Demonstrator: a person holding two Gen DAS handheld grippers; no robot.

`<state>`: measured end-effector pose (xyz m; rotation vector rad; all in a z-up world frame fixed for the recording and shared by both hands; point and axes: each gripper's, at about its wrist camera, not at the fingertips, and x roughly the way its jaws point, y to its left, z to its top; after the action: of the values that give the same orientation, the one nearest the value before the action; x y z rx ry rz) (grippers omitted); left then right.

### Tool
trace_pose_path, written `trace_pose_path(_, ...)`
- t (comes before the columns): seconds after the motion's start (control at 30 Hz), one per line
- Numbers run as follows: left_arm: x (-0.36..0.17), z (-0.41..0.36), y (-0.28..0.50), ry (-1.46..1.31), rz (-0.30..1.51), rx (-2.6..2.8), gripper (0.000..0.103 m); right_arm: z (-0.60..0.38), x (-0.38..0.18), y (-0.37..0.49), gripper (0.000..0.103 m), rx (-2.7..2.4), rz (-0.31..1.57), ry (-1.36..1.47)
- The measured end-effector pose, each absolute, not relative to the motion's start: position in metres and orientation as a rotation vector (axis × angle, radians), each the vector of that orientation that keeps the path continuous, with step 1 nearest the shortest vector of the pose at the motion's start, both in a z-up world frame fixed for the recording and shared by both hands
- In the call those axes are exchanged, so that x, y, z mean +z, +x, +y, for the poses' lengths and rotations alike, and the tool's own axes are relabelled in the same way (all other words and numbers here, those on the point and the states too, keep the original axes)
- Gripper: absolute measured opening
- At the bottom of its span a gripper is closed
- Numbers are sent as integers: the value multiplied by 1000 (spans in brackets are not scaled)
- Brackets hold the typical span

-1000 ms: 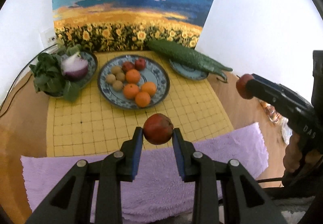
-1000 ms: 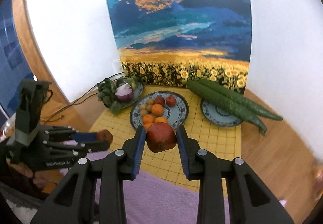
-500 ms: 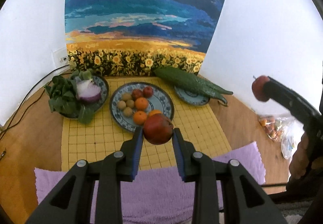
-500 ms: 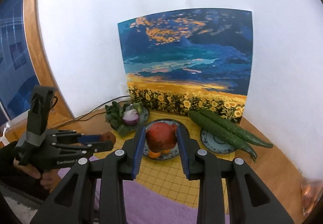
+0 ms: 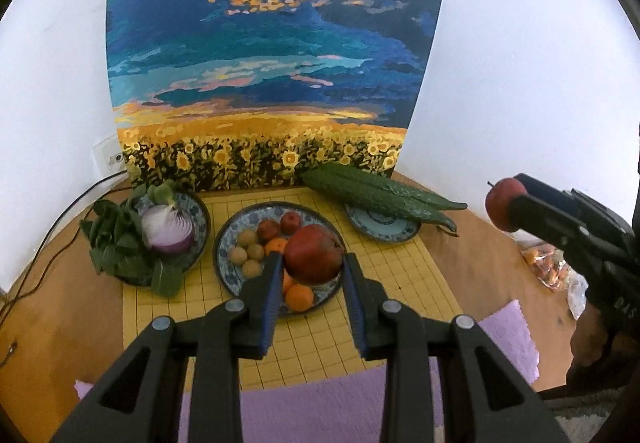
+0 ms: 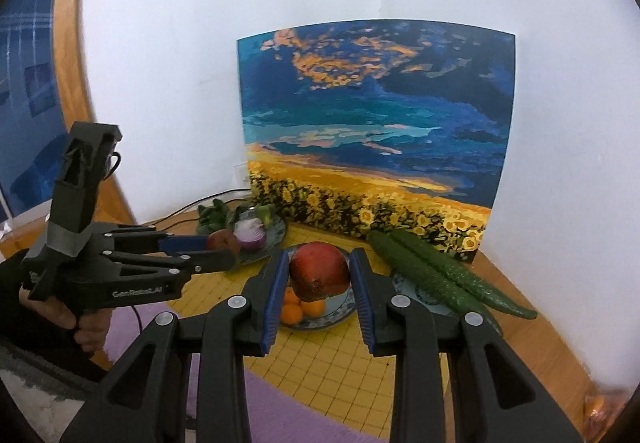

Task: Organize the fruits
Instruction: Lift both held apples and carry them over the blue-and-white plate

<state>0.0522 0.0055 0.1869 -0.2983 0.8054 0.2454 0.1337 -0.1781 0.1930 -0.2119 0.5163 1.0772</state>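
Observation:
My left gripper (image 5: pixel 313 263) is shut on a red apple (image 5: pixel 314 257) and hangs in the air over the near side of the blue patterned fruit plate (image 5: pixel 222 255). That plate holds oranges (image 5: pixel 299 297), small brown fruits (image 5: pixel 247 253) and two small red fruits (image 5: pixel 291 222). My right gripper (image 6: pixel 319 263) is shut on a second red apple (image 6: pixel 319 271), raised above the same plate (image 6: pixel 316 324). In the left wrist view the right gripper's apple (image 5: pixel 505 208) shows at the far right; in the right wrist view the left gripper's apple (image 6: pixel 221 242) shows at the left.
A plate with a cut red onion (image 5: pixel 168 232) and greens stands left of the fruit plate. Two cucumbers (image 5: pixel 376 194) lie across a small plate (image 5: pixel 384 228) to the right. A yellow gridded mat (image 5: pixel 320 339), a purple towel (image 5: pixel 320 407), a propped painting (image 5: pixel 272 75) and a plastic bag (image 5: pixel 550 268) are around.
Both grippers have risen with their apples still gripped. The left one has also moved forward, so its apple now hangs over the fruit plate instead of the mat.

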Motion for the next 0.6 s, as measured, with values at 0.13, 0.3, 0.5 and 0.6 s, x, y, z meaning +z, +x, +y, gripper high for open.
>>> trace_pose_path(0.13, 183, 17, 60, -313, 818, 251, 31, -176, 189, 147, 33, 1061, 544, -182)
trace_pose_path(0.3, 176, 29, 66, -336, 839, 251, 31, -169, 183, 156, 33, 1058, 576, -170)
trace_pose_path(0.5, 167, 41, 72, -365, 850, 246, 31, -157, 177, 162, 33, 1061, 595, -187)
trace_pose_path(0.6, 159, 46, 77, -385, 860, 243, 31, -151, 173, 167, 33, 1063, 613, -190)
